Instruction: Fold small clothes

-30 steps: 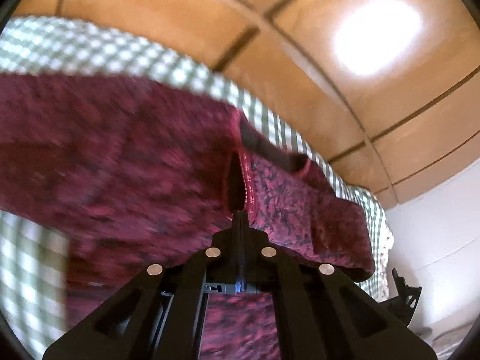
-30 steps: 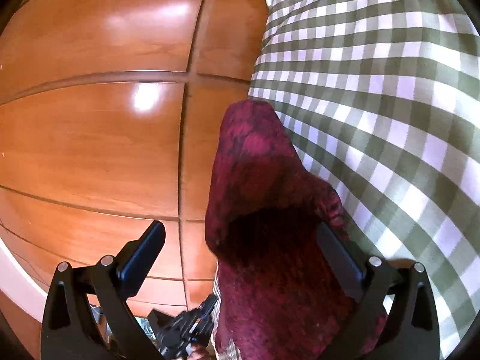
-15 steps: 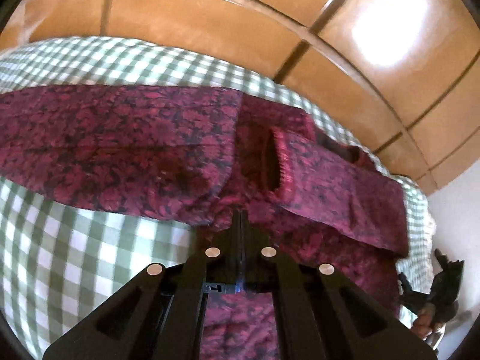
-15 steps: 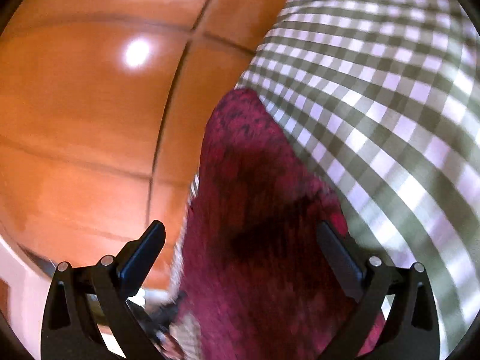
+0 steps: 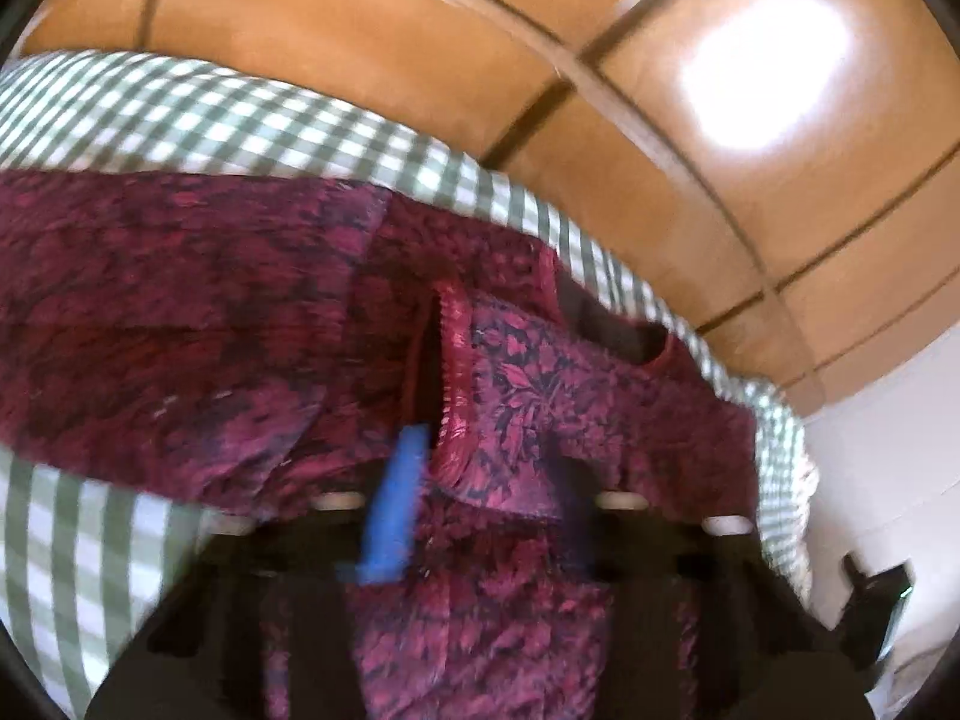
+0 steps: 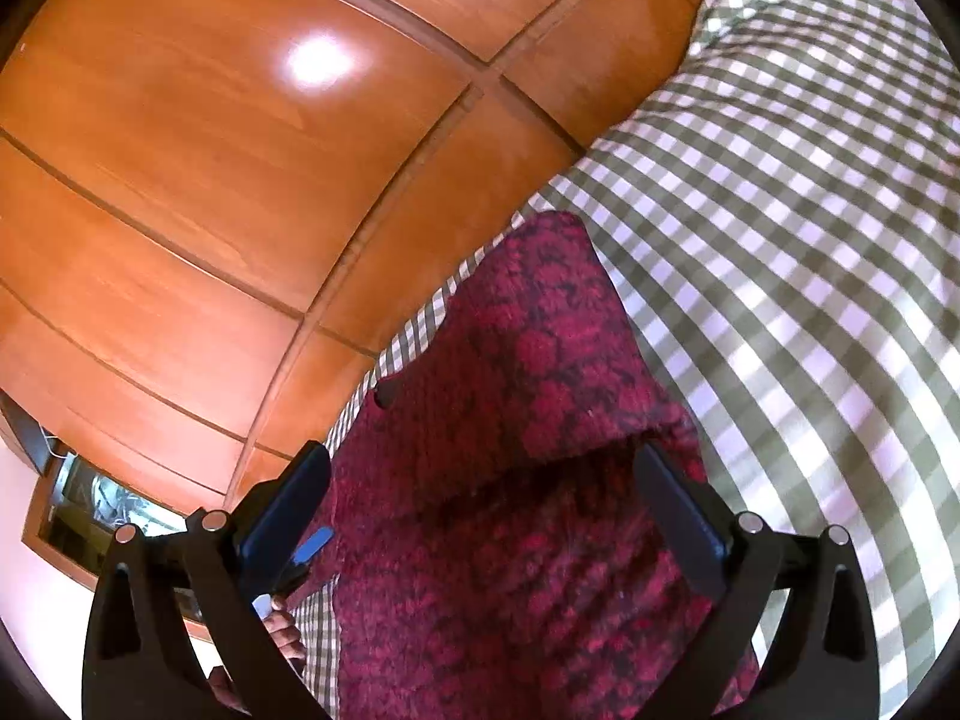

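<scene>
A dark red floral garment [image 5: 198, 324] lies on a green-and-white checked bedspread [image 5: 198, 120]. In the left wrist view its trimmed sleeve or hem flap [image 5: 528, 396] lies folded over the body. My left gripper [image 5: 480, 474] is blurred and its jaws stand apart, with the blue pad of one finger showing; cloth lies between them. In the right wrist view the same garment [image 6: 540, 420] spreads between the wide-open fingers of my right gripper [image 6: 486, 480], which hold nothing.
A glossy wooden wardrobe [image 6: 240, 150] with panel seams stands close behind the bed edge [image 6: 420, 324]. The bedspread [image 6: 810, 240] stretches to the right. A white wall [image 5: 888, 468] shows at right in the left wrist view.
My left gripper, shut on the cloth before, has opened its jaws. The right gripper stays open and has drawn back, showing more of the garment and bed.
</scene>
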Demonstrator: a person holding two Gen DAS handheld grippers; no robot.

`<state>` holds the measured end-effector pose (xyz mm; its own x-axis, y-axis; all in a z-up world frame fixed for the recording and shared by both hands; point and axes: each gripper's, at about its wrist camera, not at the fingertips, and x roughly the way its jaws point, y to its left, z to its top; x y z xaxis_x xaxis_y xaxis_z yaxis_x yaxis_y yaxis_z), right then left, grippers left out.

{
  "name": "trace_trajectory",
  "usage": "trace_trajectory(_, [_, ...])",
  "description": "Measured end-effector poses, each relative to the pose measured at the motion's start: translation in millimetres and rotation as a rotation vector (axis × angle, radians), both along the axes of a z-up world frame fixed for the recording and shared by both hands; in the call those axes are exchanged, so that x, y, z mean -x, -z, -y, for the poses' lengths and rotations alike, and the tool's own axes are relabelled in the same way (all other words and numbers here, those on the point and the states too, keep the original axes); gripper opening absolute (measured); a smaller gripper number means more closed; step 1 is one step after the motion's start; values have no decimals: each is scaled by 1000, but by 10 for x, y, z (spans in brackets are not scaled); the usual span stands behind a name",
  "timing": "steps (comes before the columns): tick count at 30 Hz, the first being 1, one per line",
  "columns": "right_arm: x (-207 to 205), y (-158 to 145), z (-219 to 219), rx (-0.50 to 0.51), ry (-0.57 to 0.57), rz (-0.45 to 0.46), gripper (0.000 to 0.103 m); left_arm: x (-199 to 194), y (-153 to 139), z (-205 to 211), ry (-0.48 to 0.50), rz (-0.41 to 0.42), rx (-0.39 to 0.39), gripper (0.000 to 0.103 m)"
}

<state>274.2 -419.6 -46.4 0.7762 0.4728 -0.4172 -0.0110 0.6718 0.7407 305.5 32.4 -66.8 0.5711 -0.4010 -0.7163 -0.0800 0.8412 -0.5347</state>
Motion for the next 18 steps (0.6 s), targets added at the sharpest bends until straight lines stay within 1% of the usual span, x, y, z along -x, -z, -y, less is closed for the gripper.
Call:
trace_trajectory(1, [-32, -23, 1, 3, 1, 5, 101, -17, 13, 38, 1, -2, -32, 4])
trace_trajectory(6, [-209, -88, -108, 36, -32, 28, 101, 218, -59, -132, -40, 50, -47, 3])
trace_trajectory(9, [-450, 20, -269, 66, -63, -12, 99, 349, -76, -246, -63, 54, -82, 3])
trace_trajectory(10, [-561, 98, -360, 106, -80, -38, 99, 362, -52, -262, -59, 47, -107, 3])
trace_trajectory(13, [-790, 363, -556, 277, -52, -134, 97, 332, 44, -251, -55, 19, -141, 3])
trace_trajectory(15, [-835, 439, -665, 402, -34, -120, 97, 320, 116, -187, -51, 6, -195, 3])
trace_trajectory(16, [-846, 453, -773, 497, -30, -116, 97, 328, 148, -158, -47, -1, -211, 3])
trace_trajectory(18, [-862, 469, -911, 598, -26, -123, 100, 331, 177, -145, -46, 5, -231, 4])
